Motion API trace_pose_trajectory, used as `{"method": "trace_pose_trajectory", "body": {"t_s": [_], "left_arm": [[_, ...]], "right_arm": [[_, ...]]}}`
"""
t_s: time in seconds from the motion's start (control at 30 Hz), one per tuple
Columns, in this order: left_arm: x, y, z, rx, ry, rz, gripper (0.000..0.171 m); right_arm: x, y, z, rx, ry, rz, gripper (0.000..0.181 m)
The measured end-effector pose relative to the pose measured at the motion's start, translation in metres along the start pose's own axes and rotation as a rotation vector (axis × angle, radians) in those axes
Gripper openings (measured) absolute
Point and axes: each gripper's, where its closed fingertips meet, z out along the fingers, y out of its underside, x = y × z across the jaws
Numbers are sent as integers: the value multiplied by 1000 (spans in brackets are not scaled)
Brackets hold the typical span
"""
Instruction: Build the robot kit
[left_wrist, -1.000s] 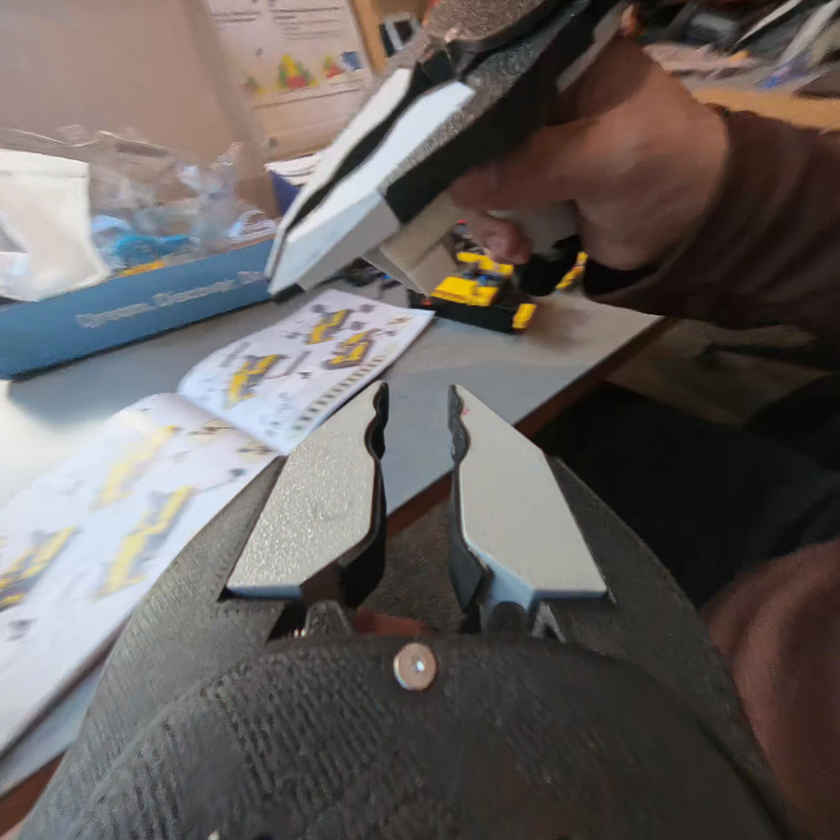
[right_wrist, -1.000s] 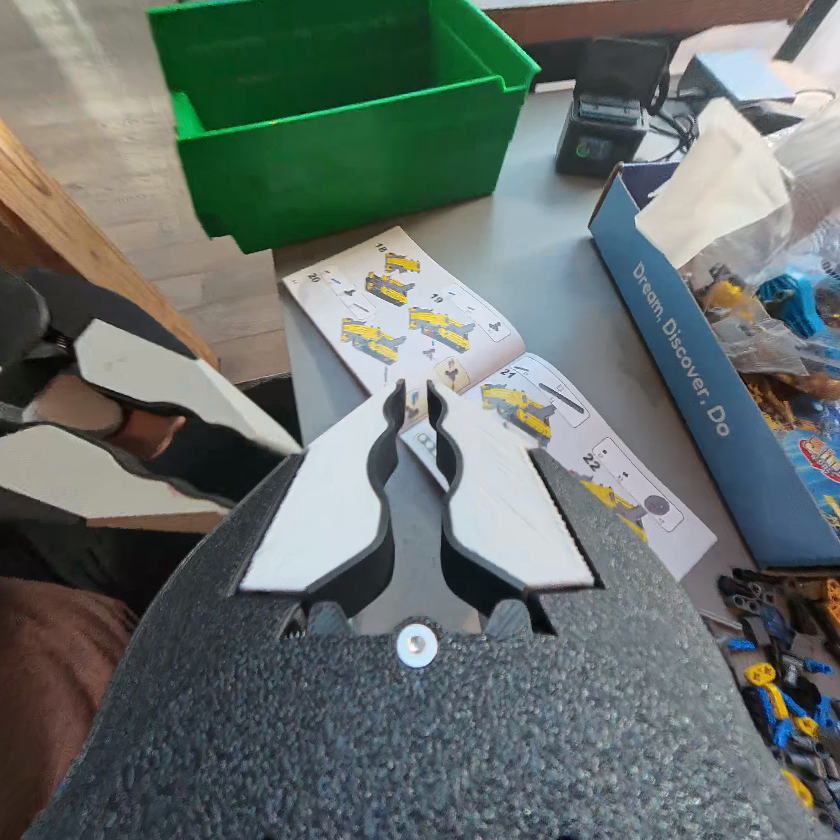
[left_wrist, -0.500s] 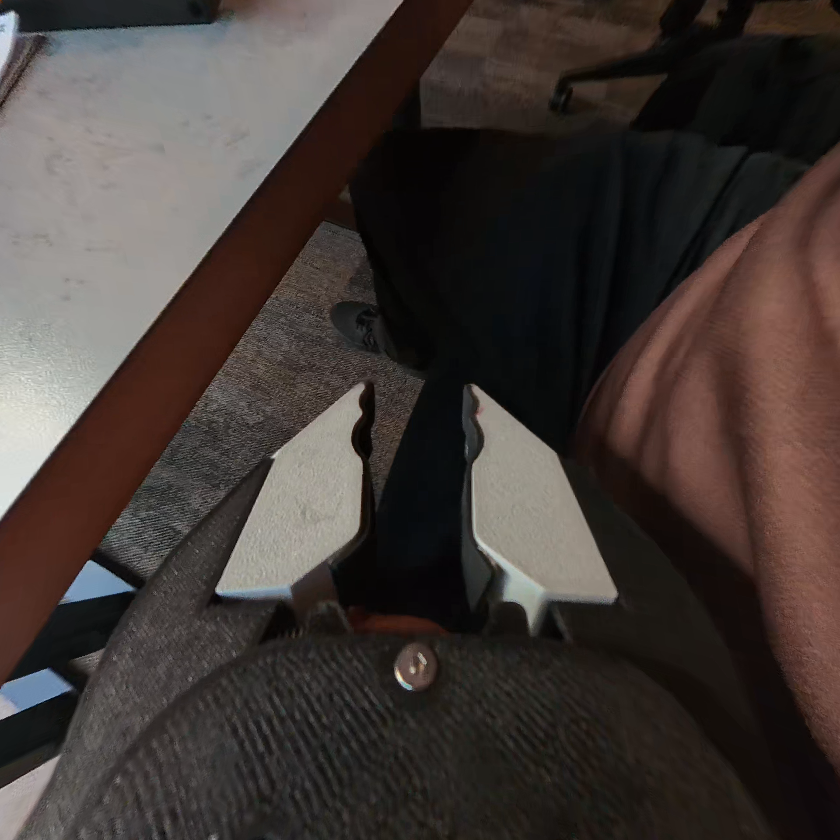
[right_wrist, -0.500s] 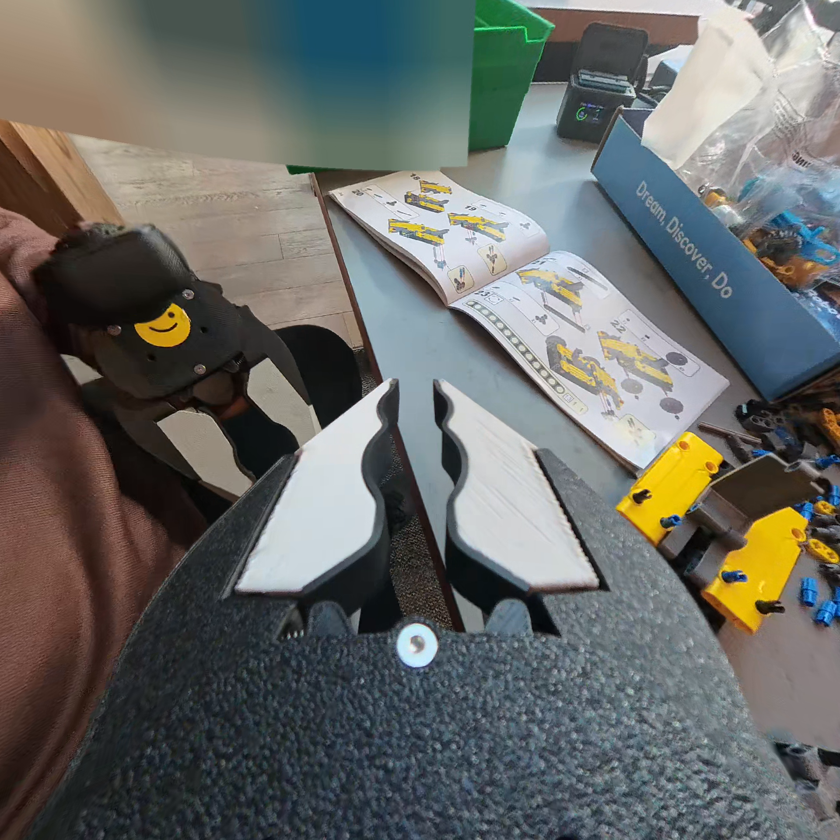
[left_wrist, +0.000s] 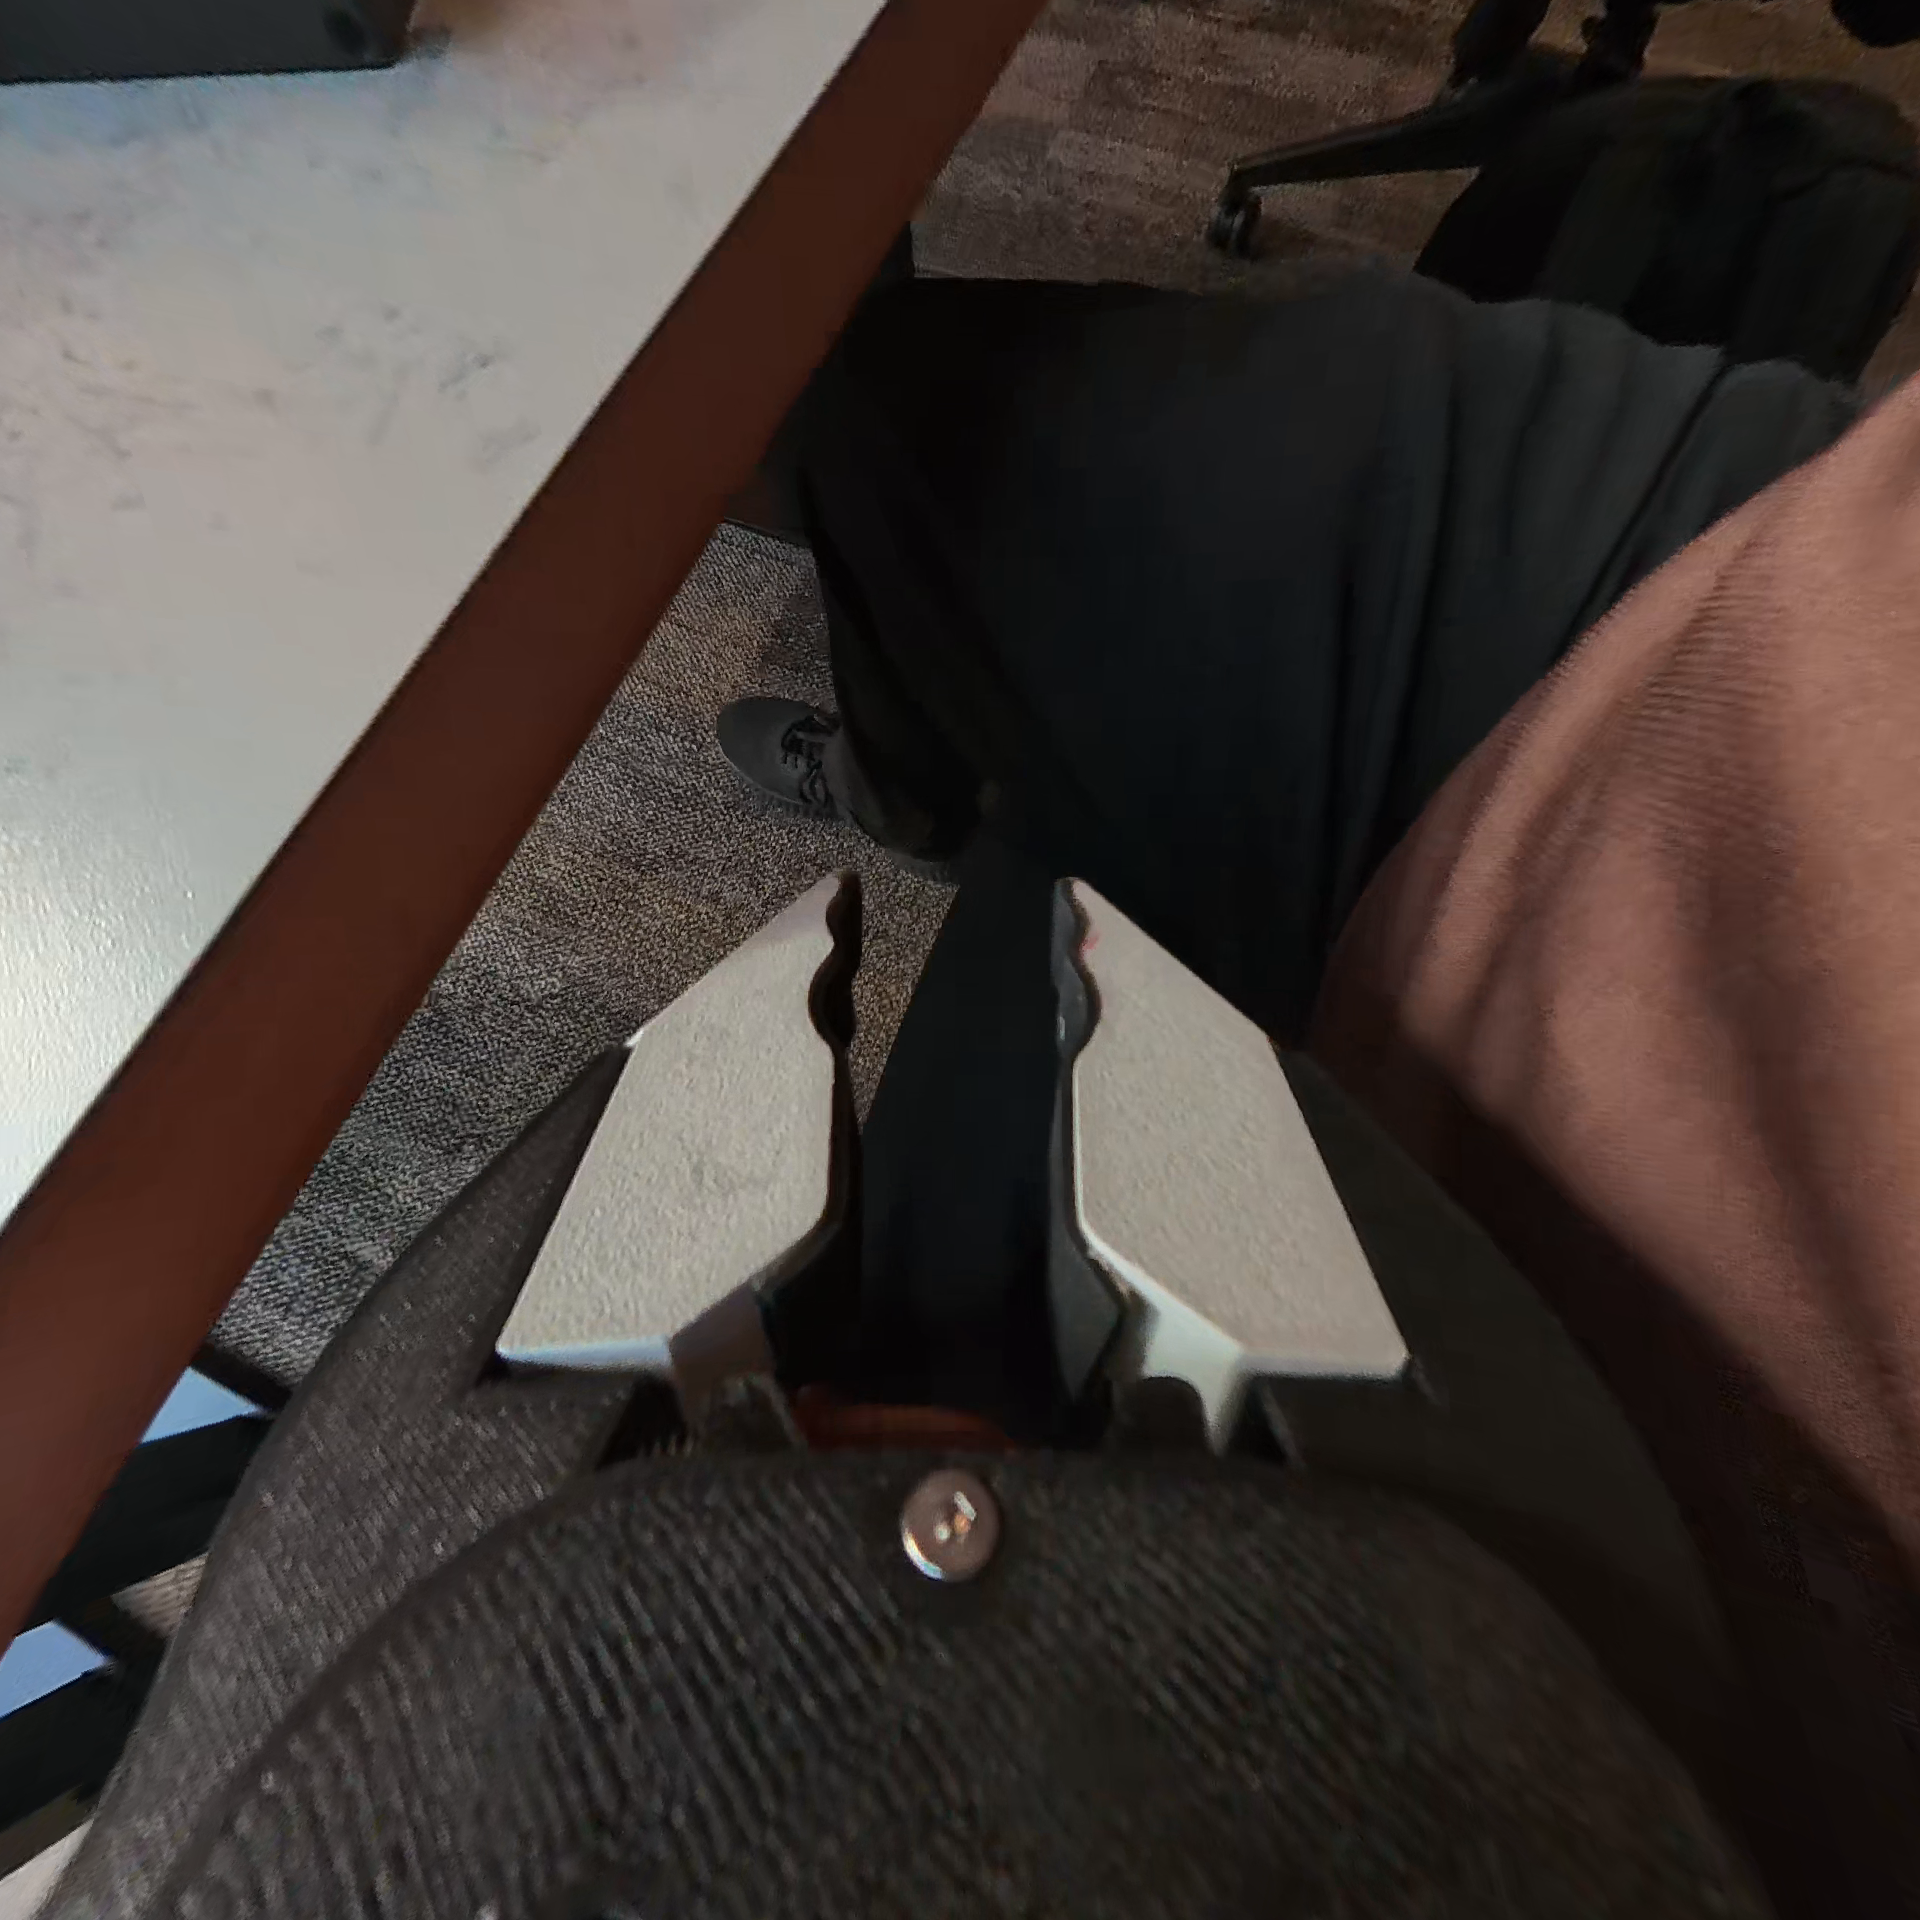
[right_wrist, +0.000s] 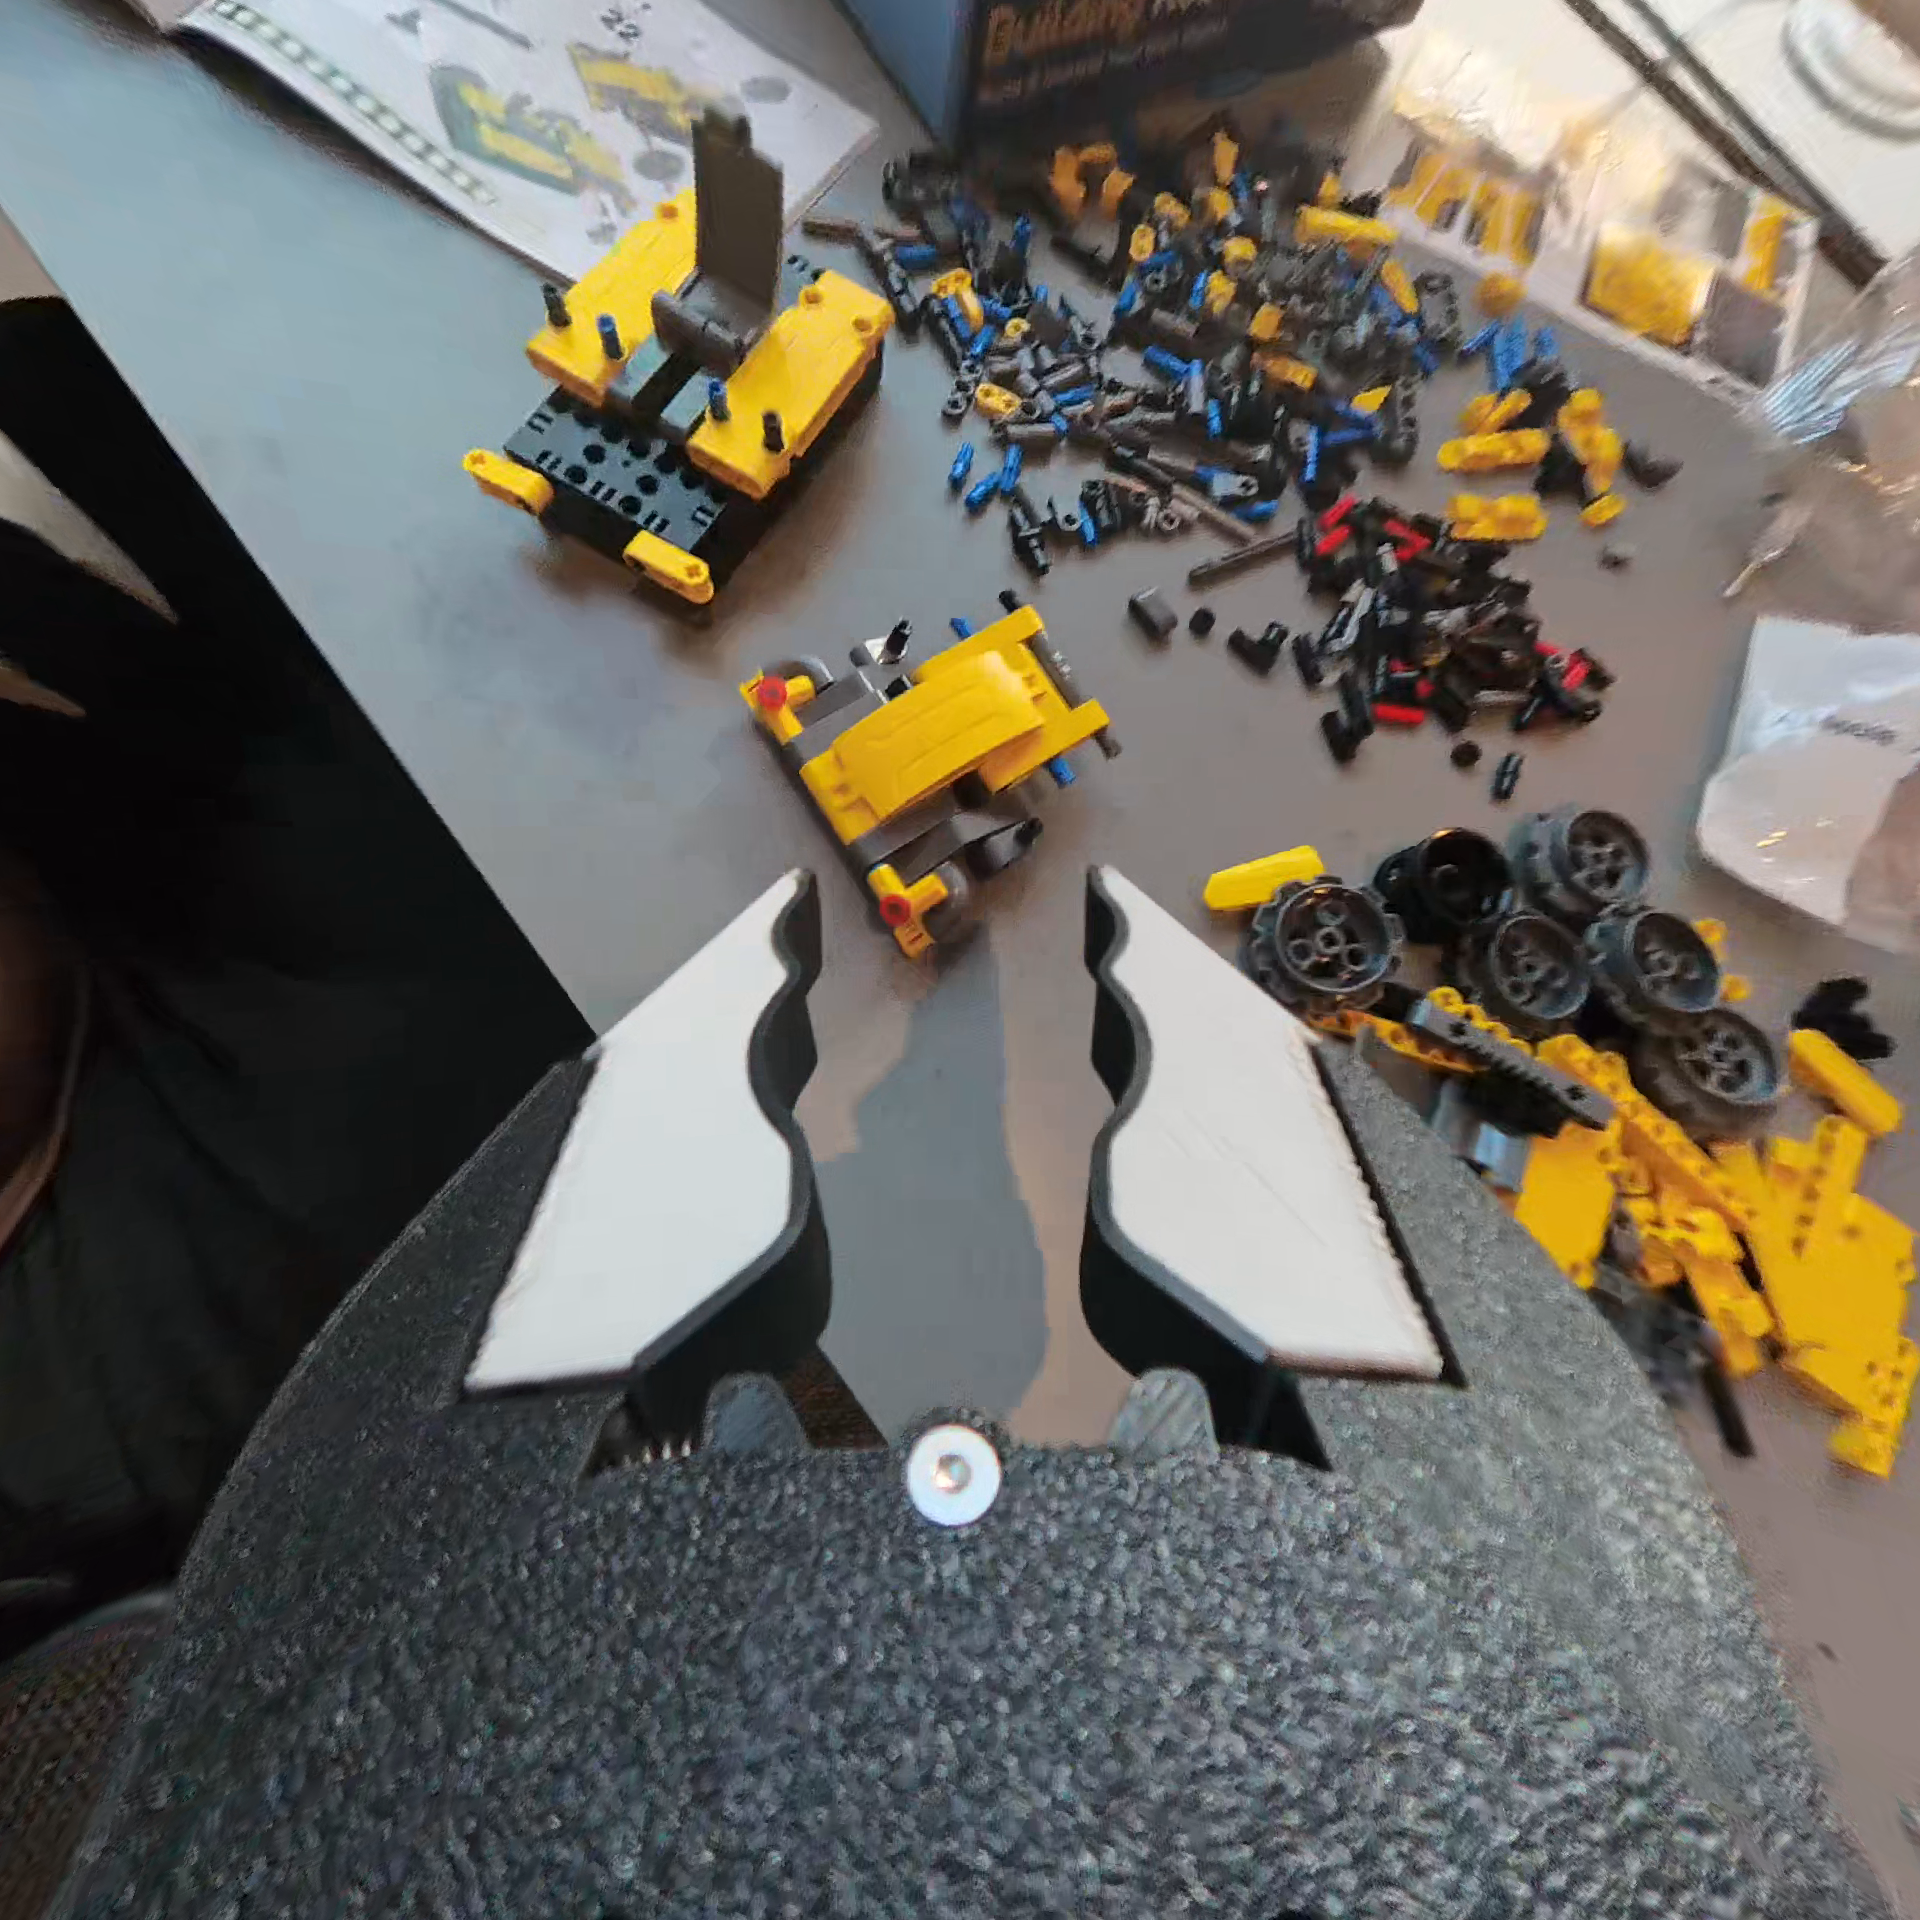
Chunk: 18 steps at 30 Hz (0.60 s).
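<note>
You swung the right gripper (right_wrist: 951, 904) from the booklet to the parts, jaws widened | small yellow sub-assembly (right_wrist: 925, 758) lay just ahead near the table's (right_wrist: 343, 343) front edge, long axis diagonal | left gripper (left_wrist: 956, 914) hung off-table over your lap, moderately parted, empty.

Counted on the bench (right_wrist: 312, 343): two part-built yellow brick assemblies (right_wrist: 686, 384) (right_wrist: 925, 758), six black wheels (right_wrist: 1325, 940), one open instruction booklet (right_wrist: 520, 94), one blue box (right_wrist: 1091, 52), one white bag (right_wrist: 1829, 769), loose small pieces (right_wrist: 1195, 343) too many to count.
</note>
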Motion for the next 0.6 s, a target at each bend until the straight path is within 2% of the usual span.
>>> {"method": "trace_pose_trajectory", "body": {"t_s": [0.1,0.17,0.3,0.37,0.47,0.6], "left_arm": [[-8,-3,6,6,-24,-43,34],[-12,-1,10,-8,-39,-55,34],[-8,-2,14,-6,-42,-71,34],[0,-1,17,-8,-19,-61,34],[9,0,22,-24,-12,14,34],[22,3,26,-31,29,61,35]], "right_arm": [[-4,9,21,-18,-53,-33,53],[-6,15,35,-66,-85,-95,73],[1,19,56,-115,-154,-126,81],[8,13,61,-112,-165,-147,94],[7,1,65,-89,-214,-240,96],[0,-2,72,-165,-300,-315,99]]}}
